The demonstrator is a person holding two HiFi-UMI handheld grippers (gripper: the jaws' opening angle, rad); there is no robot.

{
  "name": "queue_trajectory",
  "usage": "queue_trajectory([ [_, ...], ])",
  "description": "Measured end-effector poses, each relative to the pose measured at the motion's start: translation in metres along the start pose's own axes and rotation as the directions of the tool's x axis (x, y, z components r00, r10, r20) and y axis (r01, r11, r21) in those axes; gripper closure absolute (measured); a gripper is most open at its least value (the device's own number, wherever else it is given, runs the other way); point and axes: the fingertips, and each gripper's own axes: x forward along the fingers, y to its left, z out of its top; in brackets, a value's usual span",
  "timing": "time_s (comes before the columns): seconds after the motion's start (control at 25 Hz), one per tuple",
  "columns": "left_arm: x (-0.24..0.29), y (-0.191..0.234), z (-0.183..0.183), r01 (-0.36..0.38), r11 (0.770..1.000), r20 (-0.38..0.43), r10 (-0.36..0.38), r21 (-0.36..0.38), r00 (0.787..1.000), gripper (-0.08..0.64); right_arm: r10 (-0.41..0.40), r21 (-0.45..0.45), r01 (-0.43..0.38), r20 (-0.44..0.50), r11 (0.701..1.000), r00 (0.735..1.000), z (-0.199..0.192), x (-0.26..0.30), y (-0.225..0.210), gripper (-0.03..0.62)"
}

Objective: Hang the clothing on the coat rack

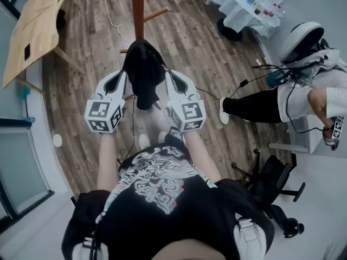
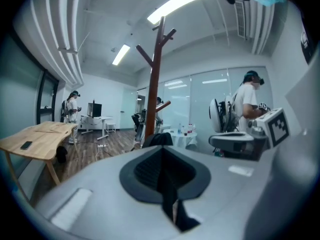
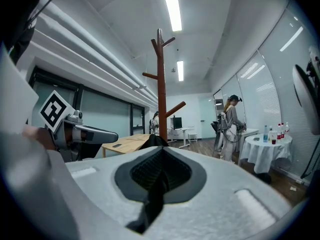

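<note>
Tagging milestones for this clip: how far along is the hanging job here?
Done: the black garment is picked up. In hand: the left gripper and right gripper are both shut on it, holding it between them facing the coat rack. Left: there is no cloth on any peg in view, so lifting it to a peg, hanging it and releasing are not yet done.

The head view looks from the person's head steeply down at the floor point(image 1: 184, 37), with the left tool point(image 1: 124, 76) and the right tool point(image 1: 167, 73) near below it. Each tool view sits close behind its own jaws and faces almost level across the room. The left tool view catches the other tool at its right side, the right tool view at its left. All three share the coat rack point(image 1: 139, 10) and the clothing point(image 1: 142, 72).
</note>
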Motion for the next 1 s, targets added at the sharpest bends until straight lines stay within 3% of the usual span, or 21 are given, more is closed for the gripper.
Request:
queue_trajectory([
  [0.48, -0.011, 0.000, -0.010, -0.039, 0.999, -0.017, 0.038, -0.016, 0.999, 0.571, 0.007, 0.016, -0.006, -0.026, 1.000, 1.000, -0.012, -0.009, 0.002, 0.594],
  [1.0, -0.007, -0.013, -0.013, -0.031, 1.000, -0.033, 0.031, 0.000, 0.999, 0.571, 0.019, 0.046, -0.017, -0.037, 0.999, 0.999, -0.018, -0.015, -0.003, 0.594],
])
